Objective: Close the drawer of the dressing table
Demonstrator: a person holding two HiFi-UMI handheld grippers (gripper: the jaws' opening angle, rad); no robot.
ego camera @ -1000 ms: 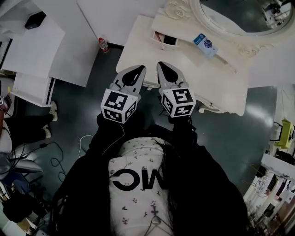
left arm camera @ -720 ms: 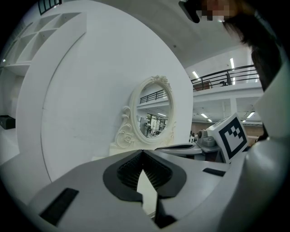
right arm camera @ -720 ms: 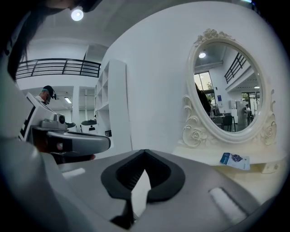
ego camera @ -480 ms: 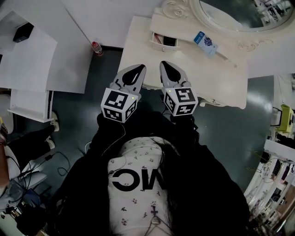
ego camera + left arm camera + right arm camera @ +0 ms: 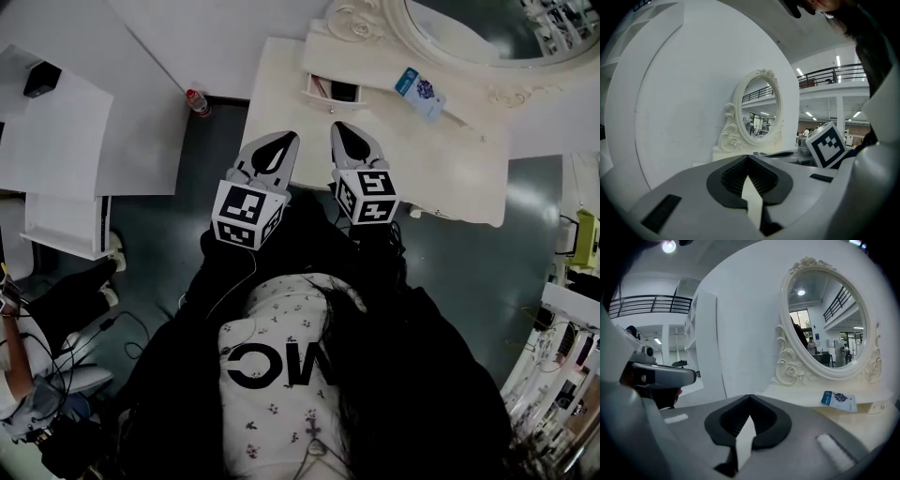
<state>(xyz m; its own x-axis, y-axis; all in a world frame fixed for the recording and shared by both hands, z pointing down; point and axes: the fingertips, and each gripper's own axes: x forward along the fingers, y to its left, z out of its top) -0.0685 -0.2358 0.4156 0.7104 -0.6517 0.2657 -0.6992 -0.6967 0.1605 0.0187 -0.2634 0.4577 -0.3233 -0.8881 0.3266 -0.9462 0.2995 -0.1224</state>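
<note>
The dressing table (image 5: 375,54) is the biggest thing here. It lies straight ahead of both hand-held grippers, and its cream surface (image 5: 450,164) runs off to the right of them. Its oval mirror (image 5: 487,33) stands at the far edge, ahead of the right hand-held gripper (image 5: 346,137) and to its right.

We hold the two hand-held grippers side by side, near the front edge of the surface, both pointing forward. The left hand-held gripper (image 5: 283,143) has its jaws brought together at the tips and nothing is between them. Its own view shows only the pale table through the hollow behind the tips. The right one is the same: tips together, no object in its hold.

The drawer (image 5: 330,91) is the small one in the raised part of the dressing table, and it is pulled out toward us. Something dark and something pinkish lie inside, too small for us to name. It sits ahead of the two hand-held grippers and between their lines, but nearer to the right one, just ahead of its tip and slightly to its left. The left one is farther, with the drawer ahead and to its right. Neither gripper view shows the drawer.

We judge that the drawer slides along the line from us toward the mirror, so the push should go forward along this line. The right hand-held gripper seems better placed for it. A blue packet (image 5: 418,92) lies to the right of the drawer, apart from it.
</note>
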